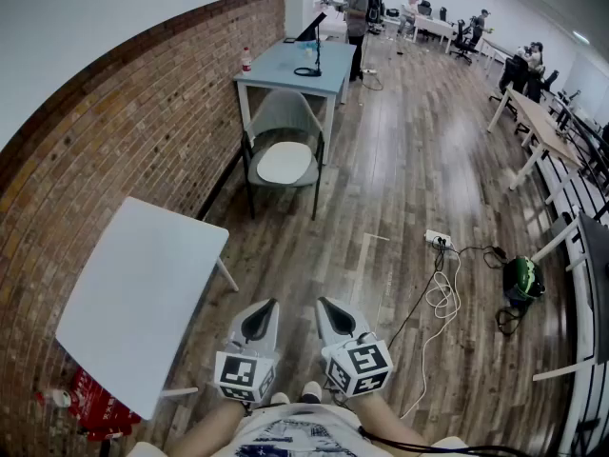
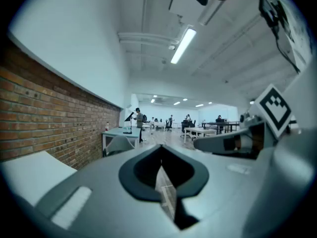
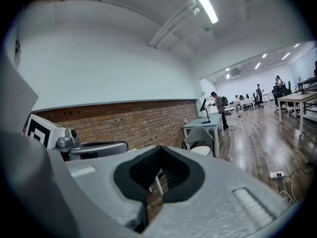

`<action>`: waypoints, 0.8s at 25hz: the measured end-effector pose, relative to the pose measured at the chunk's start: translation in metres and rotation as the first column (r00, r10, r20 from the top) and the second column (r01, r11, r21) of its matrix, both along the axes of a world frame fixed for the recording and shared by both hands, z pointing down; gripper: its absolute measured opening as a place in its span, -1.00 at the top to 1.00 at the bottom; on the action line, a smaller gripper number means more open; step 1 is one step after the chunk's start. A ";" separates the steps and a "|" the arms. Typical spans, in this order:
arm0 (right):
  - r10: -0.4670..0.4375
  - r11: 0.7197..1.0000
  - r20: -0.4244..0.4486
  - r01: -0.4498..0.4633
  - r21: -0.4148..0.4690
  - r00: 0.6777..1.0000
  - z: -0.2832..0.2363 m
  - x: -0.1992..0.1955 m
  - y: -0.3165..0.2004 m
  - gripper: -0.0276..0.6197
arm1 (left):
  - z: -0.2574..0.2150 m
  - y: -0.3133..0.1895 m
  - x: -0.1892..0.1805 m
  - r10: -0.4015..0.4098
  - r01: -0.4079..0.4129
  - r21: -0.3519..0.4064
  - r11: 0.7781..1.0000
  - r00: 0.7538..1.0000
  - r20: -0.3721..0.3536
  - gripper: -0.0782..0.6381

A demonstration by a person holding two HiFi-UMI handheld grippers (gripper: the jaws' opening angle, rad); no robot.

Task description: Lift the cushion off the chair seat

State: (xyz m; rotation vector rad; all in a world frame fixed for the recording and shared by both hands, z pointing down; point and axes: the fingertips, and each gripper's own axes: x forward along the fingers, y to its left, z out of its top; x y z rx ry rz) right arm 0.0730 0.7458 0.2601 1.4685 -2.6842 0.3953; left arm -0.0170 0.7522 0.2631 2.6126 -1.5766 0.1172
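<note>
Right now both my tongs are shut with nothing in them. The left gripper (image 1: 264, 314) and right gripper (image 1: 330, 312) sit side by side, close together, pointing forward. A white table (image 1: 143, 293) stands just off the left one's outer side. Well ahead of both tips, roughly on the line between them, the white cushion (image 1: 284, 163) lies on the grey chair (image 1: 283, 112) at a blue table (image 1: 285, 65).

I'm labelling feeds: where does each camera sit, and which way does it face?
Head view: on the person's head, tilted down at wooden floor; forearms, grey left gripper, right gripper show.
Left gripper view: on that gripper, along its shut jaws down the room; right gripper shows.
Right gripper view: on that gripper, toward the red brick wall; left gripper shows.
Shared: grey chair at light-blue table.
</note>
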 end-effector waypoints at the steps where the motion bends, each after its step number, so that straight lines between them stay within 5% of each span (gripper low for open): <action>1: 0.005 1.000 0.004 -0.005 -0.001 1.000 0.000 0.002 0.003 0.92 | 0.000 0.003 0.001 0.001 -0.001 0.007 1.000 1.000 0.014 0.80; 5: 0.018 1.000 0.008 -0.018 -0.010 1.000 0.003 0.003 0.015 0.92 | 0.003 0.015 0.000 0.012 -0.014 0.026 1.000 0.997 0.071 0.80; 20: -0.052 0.999 0.113 0.053 -0.011 0.992 0.009 0.023 0.010 0.92 | 0.023 0.012 0.033 0.018 -0.017 -0.006 1.000 0.998 0.065 0.80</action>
